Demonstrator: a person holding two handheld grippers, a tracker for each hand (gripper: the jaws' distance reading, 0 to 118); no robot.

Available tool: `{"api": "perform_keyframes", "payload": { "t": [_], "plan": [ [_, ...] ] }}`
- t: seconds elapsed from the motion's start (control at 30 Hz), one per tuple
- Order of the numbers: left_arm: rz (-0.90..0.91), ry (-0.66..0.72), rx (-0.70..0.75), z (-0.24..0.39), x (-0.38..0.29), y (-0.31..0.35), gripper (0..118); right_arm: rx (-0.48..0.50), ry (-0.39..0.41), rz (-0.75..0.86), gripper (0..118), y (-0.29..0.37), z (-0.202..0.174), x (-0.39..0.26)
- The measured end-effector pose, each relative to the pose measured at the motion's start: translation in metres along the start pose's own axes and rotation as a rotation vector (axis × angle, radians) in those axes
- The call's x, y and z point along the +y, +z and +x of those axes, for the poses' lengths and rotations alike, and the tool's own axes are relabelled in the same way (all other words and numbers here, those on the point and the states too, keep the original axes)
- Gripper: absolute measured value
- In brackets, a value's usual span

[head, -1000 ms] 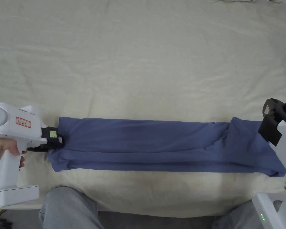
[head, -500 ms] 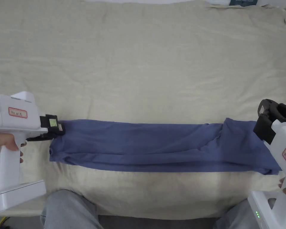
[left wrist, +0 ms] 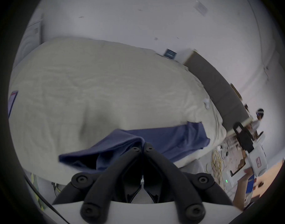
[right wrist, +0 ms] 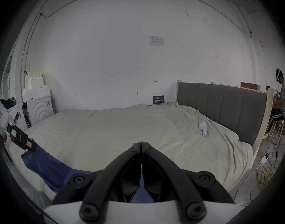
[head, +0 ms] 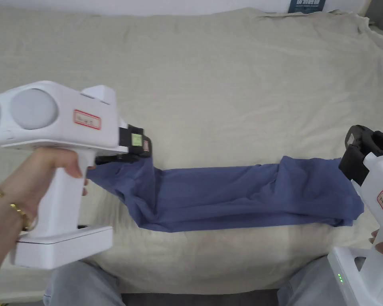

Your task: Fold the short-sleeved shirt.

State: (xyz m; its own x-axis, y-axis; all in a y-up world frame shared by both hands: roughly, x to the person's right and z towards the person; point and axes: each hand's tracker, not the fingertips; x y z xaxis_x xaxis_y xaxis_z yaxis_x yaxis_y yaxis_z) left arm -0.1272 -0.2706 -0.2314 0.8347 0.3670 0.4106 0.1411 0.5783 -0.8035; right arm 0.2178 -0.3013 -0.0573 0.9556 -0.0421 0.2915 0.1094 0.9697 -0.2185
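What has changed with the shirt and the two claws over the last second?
The left claw, shut on the shirt's left end, has lifted that end off the bed and carried it rightward, toward the other end, so the strip is shorter. The right claw has stayed at the shirt's right end, jaws together. That end still lies flat on the bed.

At the left of the head view the white pistol-grip left gripper (head: 141, 153), held in a hand (head: 47, 167), is raised with jaws closed on cloth, while the right gripper (head: 352, 167) sits at the right edge, jaws together.
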Motion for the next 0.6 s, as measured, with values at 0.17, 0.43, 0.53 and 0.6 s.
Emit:
{"api": "perform_keyframes", "payload": {
  "t": [0.17,0.43,0.53,0.6],
  "plan": [
    [-0.085,-0.078,-0.036,0.051,-0.001,-0.066,0,-0.043,-0.013,0.006,0,0.011,0.018,0.001],
    [-0.225,-0.156,0.07,0.102,-0.021,-0.179,0,-0.11,-0.021,-0.004,0,0.023,0.038,0.001],
    [-0.252,-0.158,0.119,0.103,-0.028,-0.209,17,-0.126,-0.019,-0.005,0,0.027,0.041,0.002],
    [-0.265,-0.12,0.088,0.104,-0.027,-0.211,69,-0.135,-0.019,-0.006,0,0.028,0.042,0.004]
  ]
}}
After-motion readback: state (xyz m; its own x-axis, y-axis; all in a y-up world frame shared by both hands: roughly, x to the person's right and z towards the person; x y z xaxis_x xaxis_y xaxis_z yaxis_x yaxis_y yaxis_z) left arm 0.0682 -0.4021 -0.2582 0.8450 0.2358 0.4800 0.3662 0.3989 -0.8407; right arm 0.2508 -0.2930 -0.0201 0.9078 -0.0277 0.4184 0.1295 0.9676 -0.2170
